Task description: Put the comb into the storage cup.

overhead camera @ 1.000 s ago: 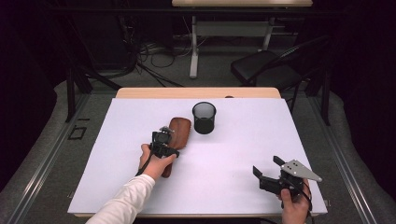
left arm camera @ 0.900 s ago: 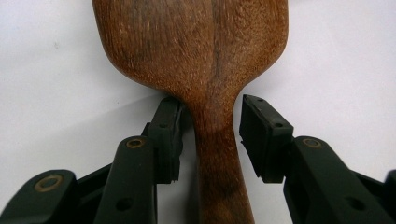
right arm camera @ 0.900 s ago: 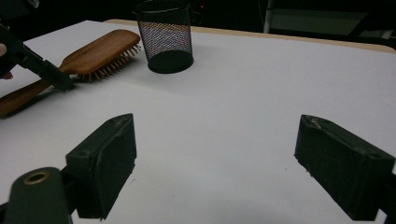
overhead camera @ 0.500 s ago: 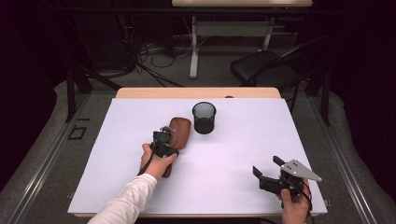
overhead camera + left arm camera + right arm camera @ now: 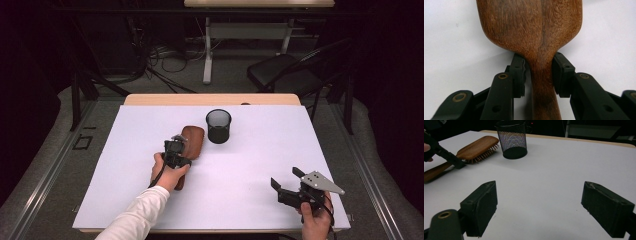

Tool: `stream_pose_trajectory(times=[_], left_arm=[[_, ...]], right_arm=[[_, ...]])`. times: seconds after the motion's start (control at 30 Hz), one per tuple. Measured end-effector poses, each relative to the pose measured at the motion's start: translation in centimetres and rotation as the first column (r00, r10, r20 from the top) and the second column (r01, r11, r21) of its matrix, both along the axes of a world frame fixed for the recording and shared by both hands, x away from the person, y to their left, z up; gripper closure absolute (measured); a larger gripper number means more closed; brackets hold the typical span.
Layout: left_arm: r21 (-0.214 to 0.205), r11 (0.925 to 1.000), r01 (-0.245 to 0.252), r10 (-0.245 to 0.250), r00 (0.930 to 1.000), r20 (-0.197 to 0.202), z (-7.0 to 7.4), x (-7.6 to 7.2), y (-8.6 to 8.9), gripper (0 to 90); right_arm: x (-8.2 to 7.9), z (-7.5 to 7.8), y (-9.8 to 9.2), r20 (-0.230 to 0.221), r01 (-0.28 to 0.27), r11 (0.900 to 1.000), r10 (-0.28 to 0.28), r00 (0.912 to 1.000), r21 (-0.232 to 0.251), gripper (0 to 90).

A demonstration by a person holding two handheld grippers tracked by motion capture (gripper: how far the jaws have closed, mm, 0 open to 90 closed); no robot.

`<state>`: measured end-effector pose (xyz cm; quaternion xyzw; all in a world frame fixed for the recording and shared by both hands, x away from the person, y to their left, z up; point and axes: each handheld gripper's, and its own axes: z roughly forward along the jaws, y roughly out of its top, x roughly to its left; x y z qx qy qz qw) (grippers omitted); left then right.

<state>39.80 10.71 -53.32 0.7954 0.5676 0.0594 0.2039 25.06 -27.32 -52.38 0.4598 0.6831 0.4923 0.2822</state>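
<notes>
Near right: my right gripper [image 5: 289, 181], jaws wide apart over bare white table [image 5: 250, 170], nothing between them. Left of centre: my left gripper [image 5: 176, 150], jaws just closing in, pads against the neck of the wooden hairbrush [image 5: 534, 32], which lies bristles down, handle nearest me. Farther, just right of the brush head: black mesh cup [image 5: 218, 126], upright

Brown wooden hairbrush [image 5: 192, 141], bristles down, flat on the white table, just beside the mesh cup
</notes>
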Motion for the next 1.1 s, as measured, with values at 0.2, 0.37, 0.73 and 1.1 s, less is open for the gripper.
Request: stream_pose_trajectory(times=[0.2, 0.37, 0.73, 1.1], left_arm=[[-0.024, 0.9992, -0.032, 0.032, 0.9994, -0.011, -0.02, 0.11, 0.32, 69.2], [-0.029, 0.9984, -0.047, 0.047, 0.9988, -0.01, -0.03, 0.0, 0.34, 69.7], [-0.048, 0.9951, -0.087, 0.086, 0.9961, -0.02, 0.0, -0.09, 0.24, 70.7], [-0.06, 0.9932, -0.1, 0.099, 0.9947, -0.027, 0.09, -0.14, 0.16, 71.7]], right_arm=[[0.0, -0.01, 0.02, 0.0, 0.0, 1.0, 0.0, 1.0, 0.0, 13.2], [0.0, -0.02, 0.0, 0.001, 0.0, 1.0, 0.0, 1.0, -0.001, 13.3], [0.05, -0.06, -0.03, -0.003, 0.002, 1.0, -0.002, 1.0, -0.001, 13.4], [0.09, -0.11, -0.1, -0.007, 0.003, 1.0, -0.003, 1.0, 0.0, 13.7]])
